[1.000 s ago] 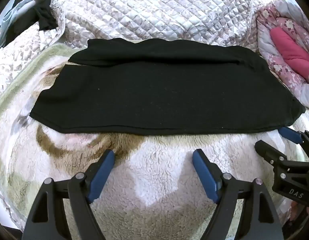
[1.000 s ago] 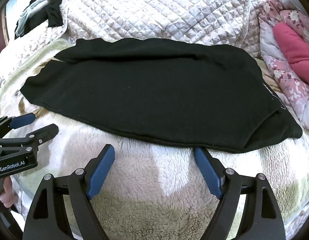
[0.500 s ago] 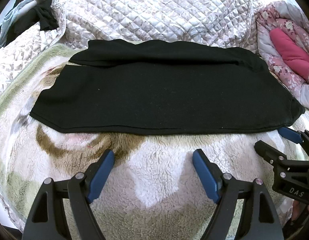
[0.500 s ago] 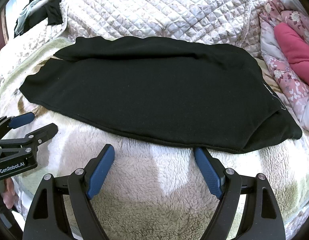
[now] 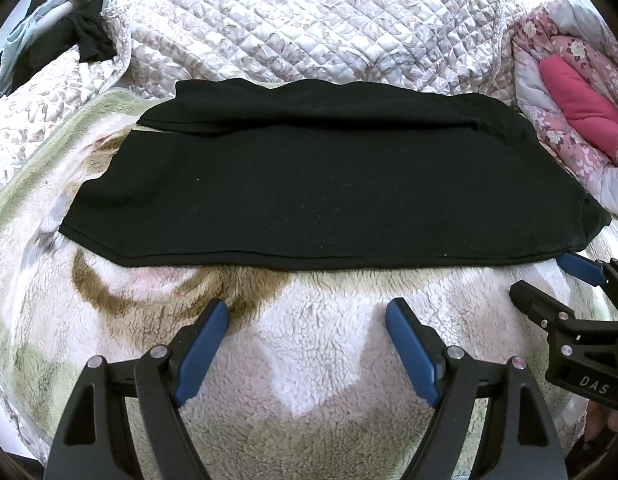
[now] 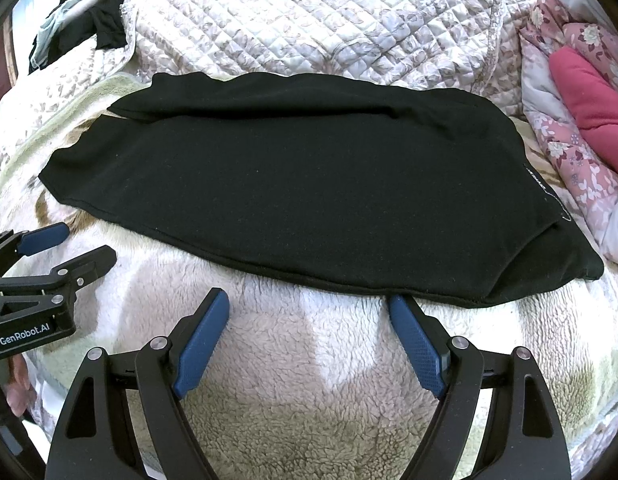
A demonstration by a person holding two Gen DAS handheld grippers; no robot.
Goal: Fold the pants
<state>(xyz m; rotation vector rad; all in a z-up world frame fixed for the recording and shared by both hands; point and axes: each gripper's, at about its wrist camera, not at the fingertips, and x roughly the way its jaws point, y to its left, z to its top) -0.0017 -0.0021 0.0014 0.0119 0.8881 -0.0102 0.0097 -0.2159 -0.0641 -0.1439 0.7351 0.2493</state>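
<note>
Black pants [image 5: 329,184] lie flat and folded lengthwise across a fluffy blanket [image 5: 309,360], legs to the left, waist to the right; they also show in the right wrist view [image 6: 309,192]. My left gripper [image 5: 307,312] is open and empty, just short of the pants' near edge. My right gripper [image 6: 309,308] is open and empty, its right fingertip [image 6: 401,304] at the near hem. The right gripper also shows in the left wrist view [image 5: 549,284], near the waist corner. The left gripper also shows in the right wrist view [image 6: 81,244], near the leg end.
A quilted cover [image 5: 309,24] is bunched up behind the pants. A pink floral quilt with a red pillow [image 5: 577,96] lies at the right. Dark clothes [image 5: 69,40] are piled at the far left.
Both grippers have eased slightly closer to the pants' near edge. The pants have not moved.
</note>
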